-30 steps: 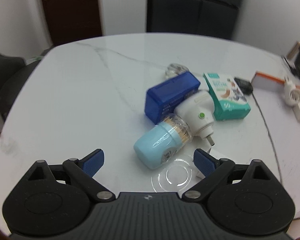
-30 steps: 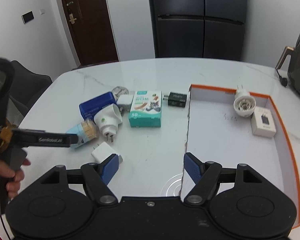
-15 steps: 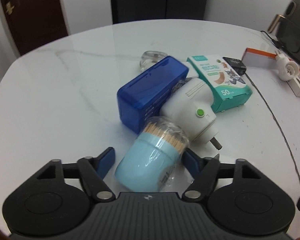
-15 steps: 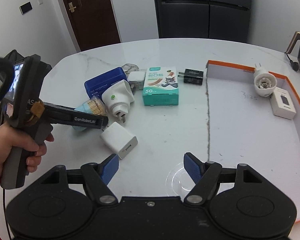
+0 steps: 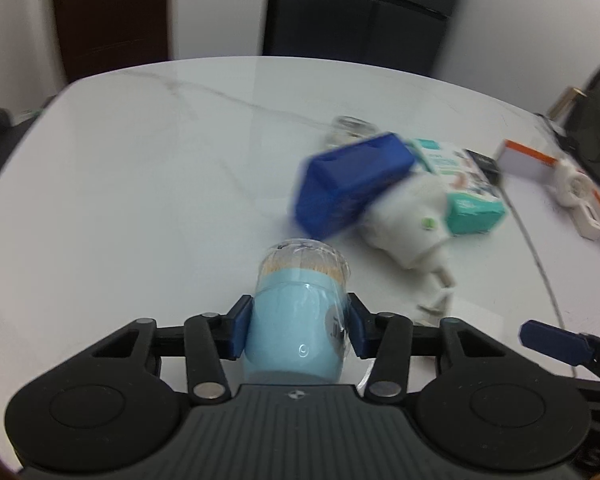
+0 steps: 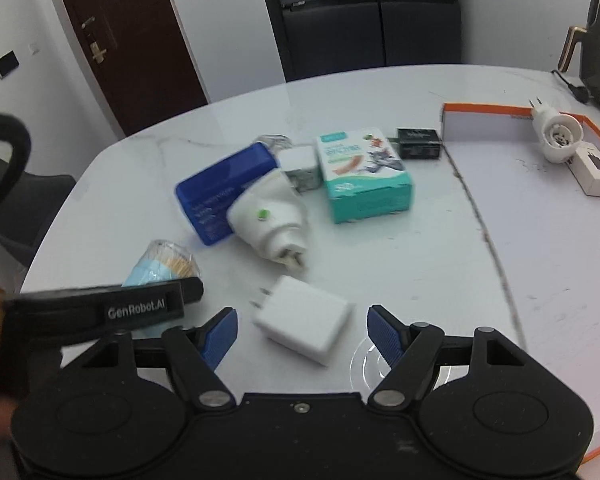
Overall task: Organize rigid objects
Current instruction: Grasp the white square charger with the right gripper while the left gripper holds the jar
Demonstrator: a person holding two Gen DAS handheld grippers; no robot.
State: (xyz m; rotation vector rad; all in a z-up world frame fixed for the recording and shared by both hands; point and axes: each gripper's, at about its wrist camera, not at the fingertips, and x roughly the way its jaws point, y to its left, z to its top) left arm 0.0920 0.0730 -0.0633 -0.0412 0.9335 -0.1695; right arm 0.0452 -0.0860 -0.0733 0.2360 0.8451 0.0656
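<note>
1. The left gripper (image 5: 296, 330) has just been closing, and its blue pads now press on both sides of the light blue toothpick jar (image 5: 298, 320); the jar lies between them with its clear capped end pointing away from the camera.
2. The jar sits low over the white marble bench (image 5: 140, 184), just in front of the blurred blue plastic box (image 5: 352, 188); whether it touches the bench I cannot tell.
3. The white plug adapter with a green dot (image 6: 270, 216) lies on its side against that box, prongs toward the camera.
4. The teal plaster carton (image 6: 364, 176) stands just beside the adapter, with a small white cube charger (image 6: 300, 164) between box and carton and a black charger (image 6: 418, 143) behind the carton.
5. The right gripper (image 6: 302, 336) is released, jaws spread wide, holding nothing; the flat white charger (image 6: 306, 318) lies on the bench between its fingertips, apart from both pads.
6. The orange-rimmed tray (image 6: 500, 109) at the right holds a round white socket adapter (image 6: 560, 138) and a small white box (image 6: 594, 174), touching each other.
</note>
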